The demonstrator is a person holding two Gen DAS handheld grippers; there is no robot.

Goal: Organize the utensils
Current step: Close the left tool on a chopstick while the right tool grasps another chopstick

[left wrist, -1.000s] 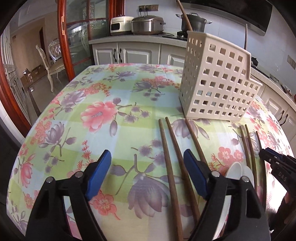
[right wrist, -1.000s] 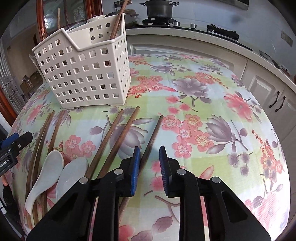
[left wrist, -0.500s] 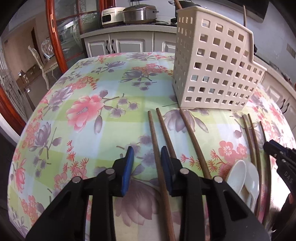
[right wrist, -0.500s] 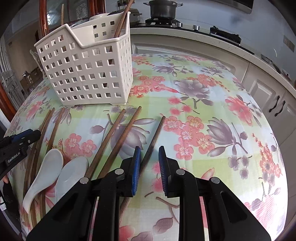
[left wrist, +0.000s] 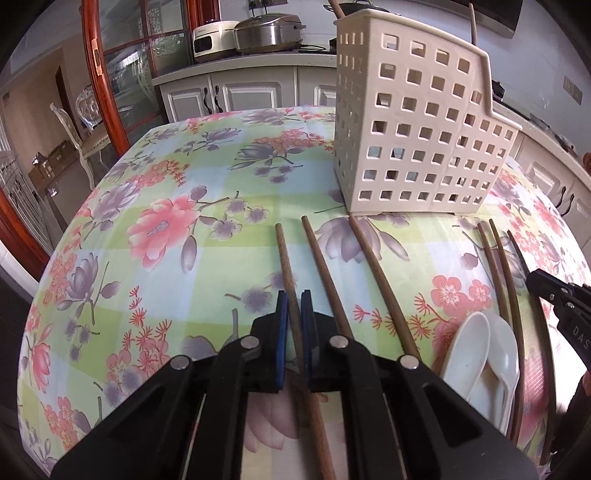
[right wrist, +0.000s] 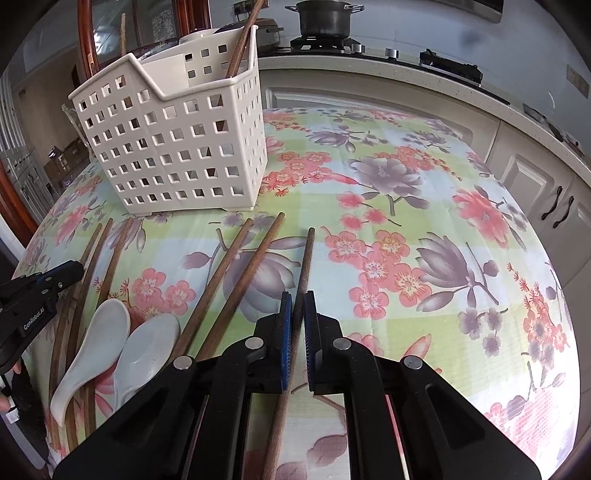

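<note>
Left wrist view: left gripper [left wrist: 294, 310] pinched on leftmost chopstick [left wrist: 286, 258] lying on floral tablecloth [left wrist: 155, 280]. Right wrist view: right gripper [right wrist: 298, 314] clamped on rightmost chopstick [right wrist: 306, 258]. White perforated caddy [right wrist: 177, 147] upright toward far edge, one chopstick leaning inside. Two white spoons [right wrist: 110, 347] side by side toward near edge among other loose chopsticks [right wrist: 236, 273].

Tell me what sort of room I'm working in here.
Most likely a home kitchen with a dining table: a pot sits on a stove behind, a rice cooker stands on the cabinet counter, and a floral tablecloth covers the table.
</note>
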